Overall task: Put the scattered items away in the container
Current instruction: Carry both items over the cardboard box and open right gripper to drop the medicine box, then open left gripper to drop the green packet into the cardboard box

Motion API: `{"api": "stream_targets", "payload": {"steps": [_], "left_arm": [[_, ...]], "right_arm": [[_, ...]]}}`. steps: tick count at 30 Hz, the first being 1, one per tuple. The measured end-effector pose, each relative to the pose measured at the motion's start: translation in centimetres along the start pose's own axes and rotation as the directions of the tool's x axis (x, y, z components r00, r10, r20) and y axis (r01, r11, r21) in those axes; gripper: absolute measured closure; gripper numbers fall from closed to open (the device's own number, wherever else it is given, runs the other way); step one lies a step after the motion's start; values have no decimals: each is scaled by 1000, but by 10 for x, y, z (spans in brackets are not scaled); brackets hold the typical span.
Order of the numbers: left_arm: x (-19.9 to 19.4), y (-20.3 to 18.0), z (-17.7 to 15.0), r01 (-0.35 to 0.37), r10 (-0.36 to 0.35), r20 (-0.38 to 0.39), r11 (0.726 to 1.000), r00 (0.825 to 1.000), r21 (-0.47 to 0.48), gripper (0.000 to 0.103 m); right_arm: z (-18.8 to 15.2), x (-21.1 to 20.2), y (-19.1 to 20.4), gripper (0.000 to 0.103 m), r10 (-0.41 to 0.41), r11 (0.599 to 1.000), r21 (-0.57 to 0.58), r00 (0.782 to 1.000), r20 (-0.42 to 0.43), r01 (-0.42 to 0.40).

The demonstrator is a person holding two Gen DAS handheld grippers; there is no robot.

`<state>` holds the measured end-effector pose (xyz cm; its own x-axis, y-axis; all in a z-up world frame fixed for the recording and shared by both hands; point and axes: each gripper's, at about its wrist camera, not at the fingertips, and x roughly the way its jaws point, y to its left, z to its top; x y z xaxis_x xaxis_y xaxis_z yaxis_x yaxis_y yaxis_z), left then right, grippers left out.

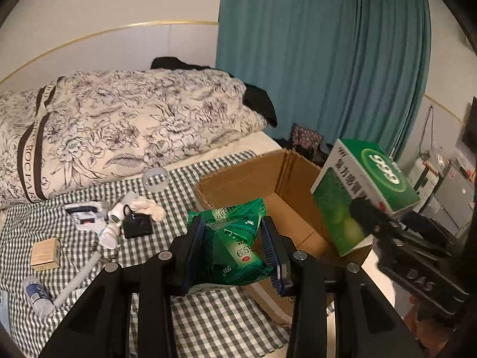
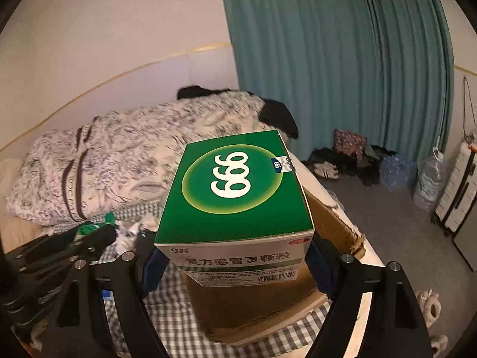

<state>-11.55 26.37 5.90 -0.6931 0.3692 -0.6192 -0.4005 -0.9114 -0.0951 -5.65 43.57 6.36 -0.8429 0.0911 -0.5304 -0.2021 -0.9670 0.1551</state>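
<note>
A floral duvet lies heaped on the bed beside a teal curtain. A suitcase and water jug stand on the floor.

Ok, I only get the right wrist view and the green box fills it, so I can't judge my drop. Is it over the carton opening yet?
Observer: It looks so. In the left wrist view the green box, tilted in the right tool, hangs over the right side of the open cardboard carton.
Operator: What is the left tool carrying?
Observer: The left tool is shut on green sachets, at the carton's near-left rim.
Operator: What remains on the cloth?
Observer: Among others, a wooden block, a small bottle, a black square item and a tape roll.
</note>
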Motion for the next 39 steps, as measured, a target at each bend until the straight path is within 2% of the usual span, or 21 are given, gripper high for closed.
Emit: {"api": "stream_targets", "payload": {"steps": [10,16,19,35,37,38,39], "left_arm": [[41,-12,-6,28,-26,-63,999,998,22,64],[59,-11,-7,24,-23,-86,1000,996,16,64],[67,-13,-6,27,-25,-96,999,995,18,63],[110,-78,-3,131,-114,-137,985,984,117,63],[111,-83,-7,159,-140,-138,978,980,135,50],[111,-85,-8,175,-154,-144,973,978,150,21],[108,-85,-9,149,-130,-125,975,984,164,0]], "right_arm": [[-17,51,-27,23,-27,999,33,995,-97,30],[-17,69,-33,19,-31,998,45,993,-111,36],[-16,70,-34,9,-37,996,72,994,-105,45],[1,41,-57,9,-95,991,90,995,-22,96],[2,39,-60,9,-99,991,92,995,-18,101],[2,37,-62,9,-100,990,94,995,-15,101],[3,37,-63,9,-100,990,95,995,-14,101]]}}
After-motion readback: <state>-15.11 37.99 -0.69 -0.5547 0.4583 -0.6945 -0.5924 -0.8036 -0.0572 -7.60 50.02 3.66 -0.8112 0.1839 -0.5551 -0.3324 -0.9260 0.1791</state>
